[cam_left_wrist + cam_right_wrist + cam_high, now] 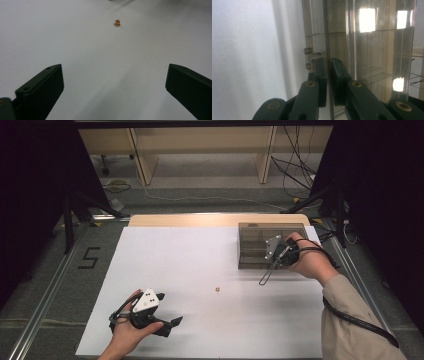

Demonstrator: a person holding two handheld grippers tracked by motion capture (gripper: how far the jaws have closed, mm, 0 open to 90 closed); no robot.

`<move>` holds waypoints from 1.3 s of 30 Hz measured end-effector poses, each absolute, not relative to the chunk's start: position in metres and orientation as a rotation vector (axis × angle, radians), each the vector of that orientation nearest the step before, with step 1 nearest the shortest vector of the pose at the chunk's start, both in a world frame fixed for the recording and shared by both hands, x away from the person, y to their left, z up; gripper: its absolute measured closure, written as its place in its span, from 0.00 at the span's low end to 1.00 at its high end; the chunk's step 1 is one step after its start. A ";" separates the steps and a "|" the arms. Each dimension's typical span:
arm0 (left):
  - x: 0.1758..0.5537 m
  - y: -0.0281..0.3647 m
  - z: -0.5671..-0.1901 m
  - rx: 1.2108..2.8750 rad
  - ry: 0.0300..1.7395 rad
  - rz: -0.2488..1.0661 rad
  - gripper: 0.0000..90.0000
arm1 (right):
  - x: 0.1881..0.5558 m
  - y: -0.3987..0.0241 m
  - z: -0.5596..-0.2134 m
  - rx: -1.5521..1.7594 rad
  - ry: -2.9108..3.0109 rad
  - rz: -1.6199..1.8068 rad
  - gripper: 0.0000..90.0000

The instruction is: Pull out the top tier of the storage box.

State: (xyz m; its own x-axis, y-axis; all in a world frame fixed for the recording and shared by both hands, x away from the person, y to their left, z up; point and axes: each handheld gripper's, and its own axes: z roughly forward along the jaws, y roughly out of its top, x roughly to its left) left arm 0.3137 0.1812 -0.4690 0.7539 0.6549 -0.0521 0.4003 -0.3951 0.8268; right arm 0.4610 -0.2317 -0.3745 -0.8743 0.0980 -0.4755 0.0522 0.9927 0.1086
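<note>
A smoky clear box [255,245] with inner dividers stands at the table's back right. My right gripper [274,254] is at its near right side, held by a hand in a beige sleeve. In the right gripper view the jaws of that gripper [329,65] are pinched on a thin clear edge of the box [372,62], just below a small clear latch knob [312,56]; I cannot tell whether that edge is lid or wall. A tiny golden object [217,289] lies mid-table. My left gripper [170,312] rests near the front left, wide open and bare, pointing at the golden object [117,23].
The white sheet [200,255] covers the table, with a wooden strip [215,220] showing at its far edge. Metal rails [45,295] run along both sides, and cables trail on the floor beyond. A black cable hangs along the right sleeve [350,317].
</note>
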 end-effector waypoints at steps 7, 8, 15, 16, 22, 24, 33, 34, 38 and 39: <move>0.314 0.181 -0.469 2.038 0.793 0.355 0.02 | 0.463 -0.230 -0.372 0.083 2.665 0.092 0.95; 0.314 0.181 -0.469 2.037 0.794 0.354 0.02 | 0.464 -0.229 -0.372 0.081 2.669 0.091 0.95; 0.314 0.181 -0.469 2.037 0.794 0.352 0.02 | 0.466 -0.228 -0.371 0.076 2.687 0.081 0.95; 0.314 0.181 -0.469 2.037 0.793 0.352 0.02 | 0.466 -0.229 -0.371 0.075 2.688 0.086 0.96; 0.314 0.181 -0.469 2.037 0.794 0.351 0.02 | 0.467 -0.228 -0.371 0.066 2.701 0.079 0.96; 0.314 0.181 -0.469 2.038 0.791 0.354 0.02 | 0.467 -0.228 -0.371 0.069 2.701 0.078 0.96; 0.314 0.181 -0.469 2.038 0.792 0.354 0.02 | 0.466 -0.227 -0.370 0.064 2.714 0.070 0.96; 0.314 0.181 -0.469 2.037 0.794 0.351 0.02 | 0.465 -0.227 -0.370 0.064 2.716 0.071 0.96; 0.314 0.181 -0.469 2.038 0.792 0.354 0.02 | 0.464 -0.228 -0.370 0.064 2.716 0.081 0.96; 0.314 0.181 -0.469 2.036 0.795 0.351 0.02 | 0.464 -0.228 -0.370 0.056 2.713 0.073 0.97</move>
